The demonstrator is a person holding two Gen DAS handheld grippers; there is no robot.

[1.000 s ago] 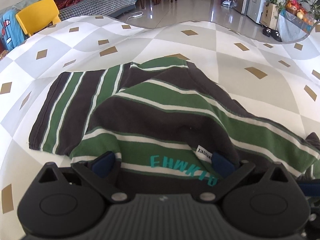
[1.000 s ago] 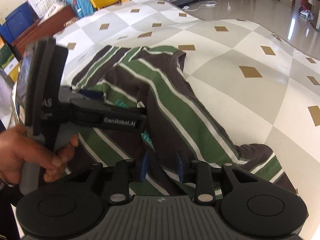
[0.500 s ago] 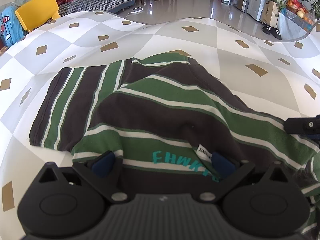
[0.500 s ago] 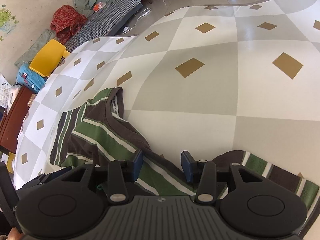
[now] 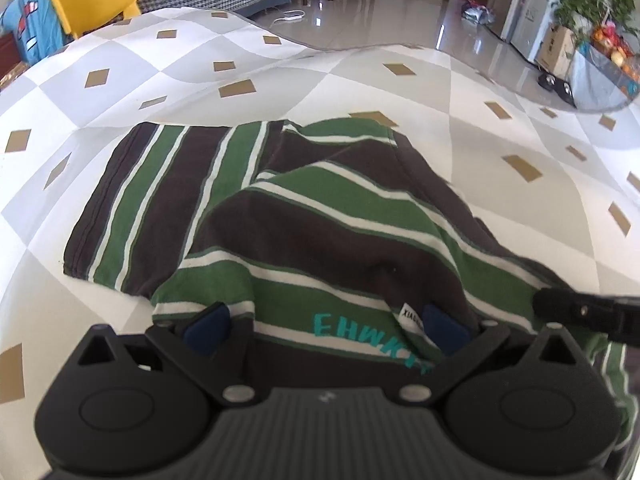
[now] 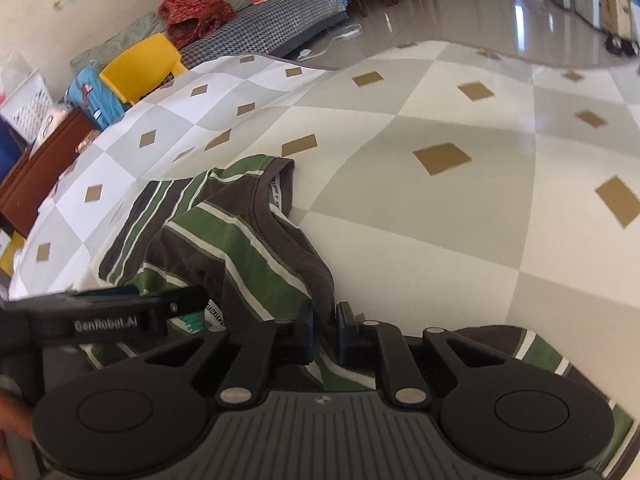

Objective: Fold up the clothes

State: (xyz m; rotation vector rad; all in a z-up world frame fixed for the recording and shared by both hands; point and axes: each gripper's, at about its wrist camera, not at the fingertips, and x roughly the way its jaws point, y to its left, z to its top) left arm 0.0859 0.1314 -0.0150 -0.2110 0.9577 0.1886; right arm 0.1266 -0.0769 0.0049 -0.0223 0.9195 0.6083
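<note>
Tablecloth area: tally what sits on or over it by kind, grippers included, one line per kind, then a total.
Striped shirts: 1, the green, brown and white shirt, crumpled on the checked tablecloth.
Grippers: 2, the left gripper wide open over the shirt, the right gripper closed on a fold of it.
Total: 3.

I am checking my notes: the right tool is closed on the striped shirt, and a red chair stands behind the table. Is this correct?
Not quite. The chair is yellow, not red, as the right wrist view shows. The right tool is indeed closed on the striped shirt.
</note>
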